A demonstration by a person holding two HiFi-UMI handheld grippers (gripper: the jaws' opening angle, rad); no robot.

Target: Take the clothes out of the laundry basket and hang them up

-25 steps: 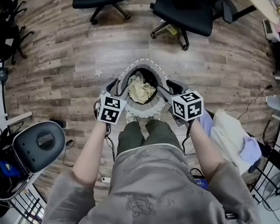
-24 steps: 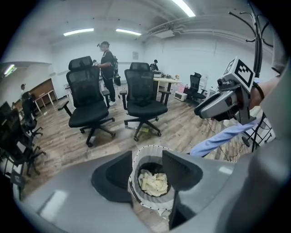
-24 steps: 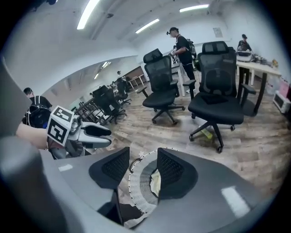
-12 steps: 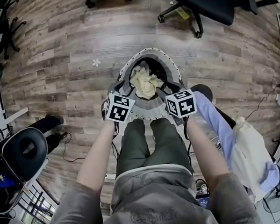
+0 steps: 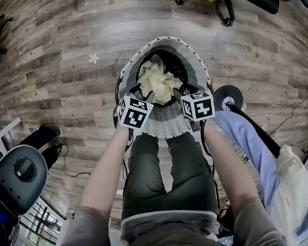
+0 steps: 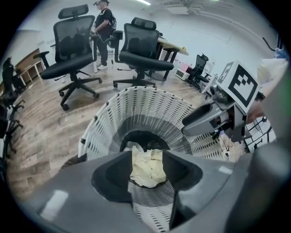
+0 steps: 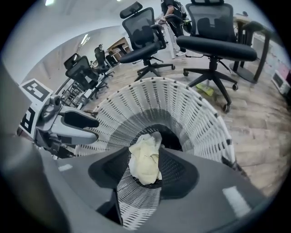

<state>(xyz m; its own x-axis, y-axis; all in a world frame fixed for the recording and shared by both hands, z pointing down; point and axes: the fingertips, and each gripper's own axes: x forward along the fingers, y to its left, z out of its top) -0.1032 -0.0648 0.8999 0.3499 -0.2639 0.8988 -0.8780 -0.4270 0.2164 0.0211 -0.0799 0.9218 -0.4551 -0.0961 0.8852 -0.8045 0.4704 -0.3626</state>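
Leaning over the white laundry basket [image 5: 167, 125] on the wood floor [image 5: 53, 63], a person held the left gripper [image 6: 146, 157] and the right gripper [image 7: 144, 157] side by side at its near edge, both pointing down into it. Each one's fingers were spread apart and pinched nothing. A crumpled pale yellow cloth [image 5: 159, 83] lay at the bottom of the basket, below the grippers and not touching them.

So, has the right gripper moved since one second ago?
Yes. The right gripper has come down toward the laundry basket. Earlier it was beside the basket's rim on the right; now it overlaps the near rim, close to the pale yellow garment.
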